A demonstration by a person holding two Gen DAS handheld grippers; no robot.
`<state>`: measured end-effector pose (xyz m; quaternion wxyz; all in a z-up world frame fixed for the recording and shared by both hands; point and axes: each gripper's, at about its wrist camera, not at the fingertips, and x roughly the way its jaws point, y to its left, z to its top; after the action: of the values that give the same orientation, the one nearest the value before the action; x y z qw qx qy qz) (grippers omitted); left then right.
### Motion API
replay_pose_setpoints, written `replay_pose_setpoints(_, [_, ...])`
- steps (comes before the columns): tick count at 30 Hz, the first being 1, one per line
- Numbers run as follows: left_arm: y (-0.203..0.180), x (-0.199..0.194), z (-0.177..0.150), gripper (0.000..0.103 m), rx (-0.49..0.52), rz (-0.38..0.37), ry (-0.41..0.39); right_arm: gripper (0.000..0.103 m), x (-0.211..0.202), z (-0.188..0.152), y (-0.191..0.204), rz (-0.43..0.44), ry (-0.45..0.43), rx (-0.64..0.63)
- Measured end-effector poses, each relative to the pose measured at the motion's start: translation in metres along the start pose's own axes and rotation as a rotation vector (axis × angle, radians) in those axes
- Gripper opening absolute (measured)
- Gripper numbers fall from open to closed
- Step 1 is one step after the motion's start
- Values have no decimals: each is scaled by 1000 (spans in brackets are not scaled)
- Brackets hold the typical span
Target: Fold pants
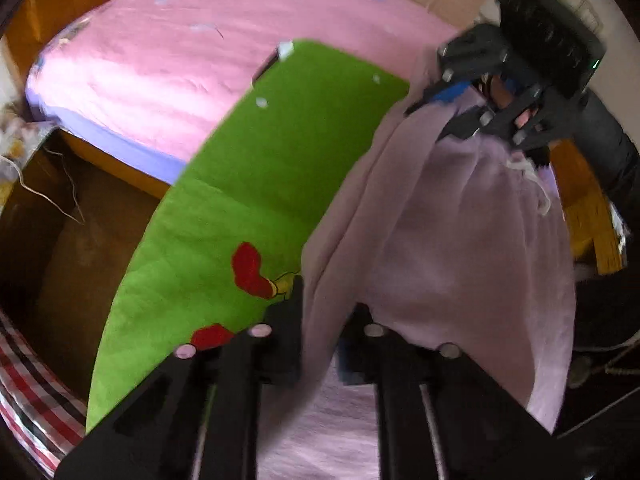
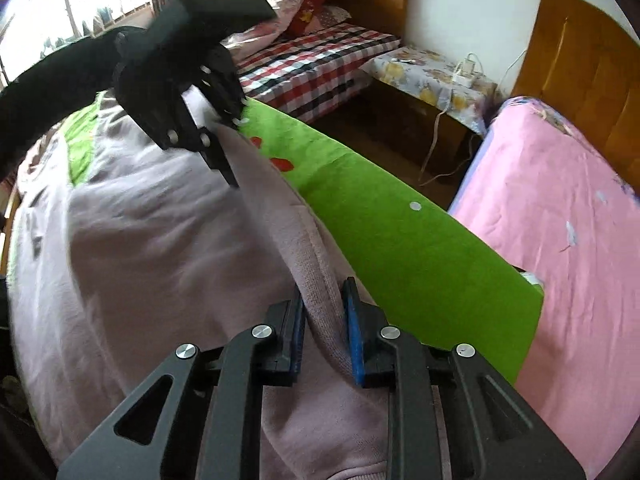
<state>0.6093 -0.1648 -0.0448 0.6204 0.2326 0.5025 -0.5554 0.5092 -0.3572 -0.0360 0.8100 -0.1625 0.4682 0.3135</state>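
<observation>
Evidently the soft, limp pants [image 2: 160,240] are clamped at one edge by both the left gripper [image 1: 320,312] and right gripper [image 2: 324,312], above the green mat [image 2: 400,240].

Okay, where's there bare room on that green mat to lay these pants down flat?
The green mat lies bare between the pink pants and the pink bed. The near side is crowded: both hand-held grippers, left and right, grip the fabric there.
</observation>
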Motion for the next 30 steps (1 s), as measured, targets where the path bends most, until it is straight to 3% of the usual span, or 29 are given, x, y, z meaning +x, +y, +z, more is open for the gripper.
replay_pose_setpoints(3, [-21, -20, -9, 10, 14, 117, -47, 20, -8, 0, 10, -69, -33, -3])
replay_pose_setpoints(6, [-79, -51, -19, 9, 60, 284, -107, 20, -34, -1, 27, -135, -100, -19])
replay_pose_setpoints(12, [-200, -93, -51, 10, 172, 545, -168, 19, -109, -21, 91, -222, -236, -71])
replay_pose_setpoints(16, [-271, -97, -79, 10, 228, 668, -198, 20, -140, -53, 142, -283, -272, -94])
replay_pose_setpoints(21, [-356, -70, -135, 10, 251, 696, -241, 20, -151, -123, 211, -329, -291, -70])
replay_pose_setpoints(25, [-381, -20, -175, 10, 185, 669, -219, 21, -124, -164, 240, -343, -237, 20])
replay_pose_setpoints(28, [-376, 19, -194, 16, 99, 632, -171, 28, -97, -177, 244, -322, -176, 83])
replay_pose_setpoints(29, [-373, 24, -199, 20, 65, 612, -175, 35, -90, -182, 244, -323, -152, 107])
replay_pose_setpoints(30, [-370, 24, -203, 27, 26, 585, -188, 51, -89, -185, 246, -319, -142, 120])
